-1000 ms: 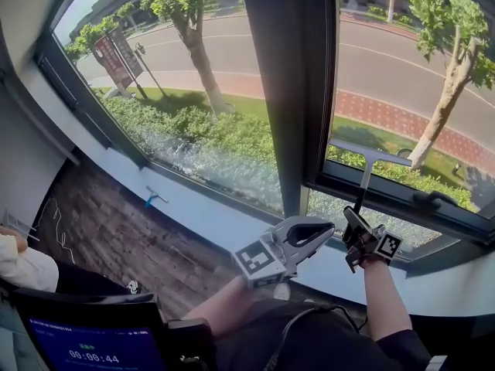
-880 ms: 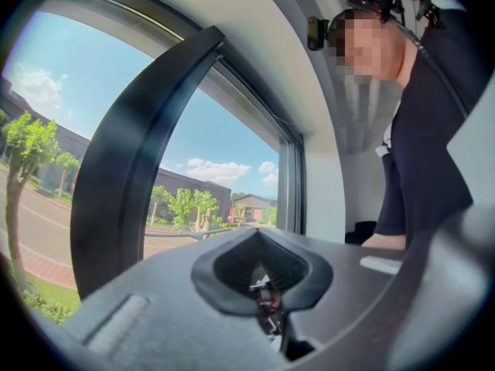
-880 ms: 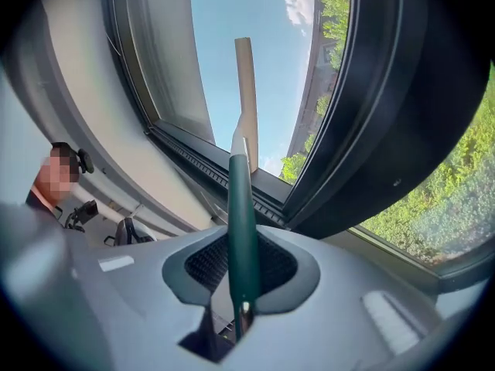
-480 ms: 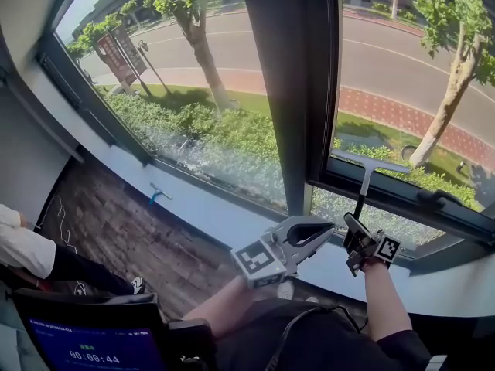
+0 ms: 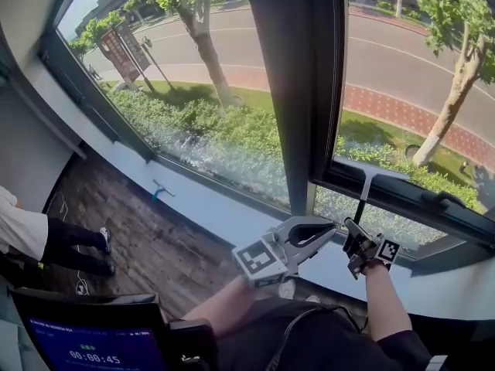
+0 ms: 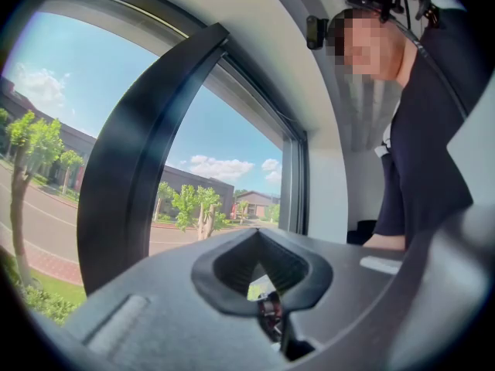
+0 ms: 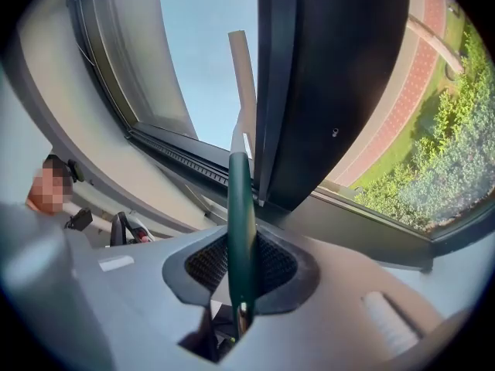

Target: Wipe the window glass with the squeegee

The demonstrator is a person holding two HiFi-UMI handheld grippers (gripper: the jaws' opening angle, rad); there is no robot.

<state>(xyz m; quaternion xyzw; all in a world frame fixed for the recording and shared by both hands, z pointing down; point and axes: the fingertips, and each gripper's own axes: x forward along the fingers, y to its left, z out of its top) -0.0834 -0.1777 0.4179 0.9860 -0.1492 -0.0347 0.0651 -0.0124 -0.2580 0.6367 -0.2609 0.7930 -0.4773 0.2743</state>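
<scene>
The squeegee (image 5: 369, 173) stands upright against the lower part of the right window pane (image 5: 418, 76), its pale blade (image 5: 373, 168) lying just above the bottom frame. My right gripper (image 5: 354, 230) is shut on its dark green handle (image 7: 240, 230), and the blade (image 7: 243, 83) rises beside the dark frame edge. My left gripper (image 5: 325, 229) hovers just left of the right one, below the mullion (image 5: 290, 91), shut with nothing in it. The left gripper view shows its jaws (image 6: 259, 242) closed and pointing up along the window.
A white sill (image 5: 224, 215) runs under both panes. A small blue tool (image 5: 160, 192) lies near the left pane (image 5: 193, 76). A person (image 5: 31, 234) stands at the left on the wood floor. A dark screen (image 5: 85, 346) fills the bottom left corner.
The squeegee blade has slid a little down the right pane toward the bottom frame. The person at the left has shifted. My left gripper has barely moved.
</scene>
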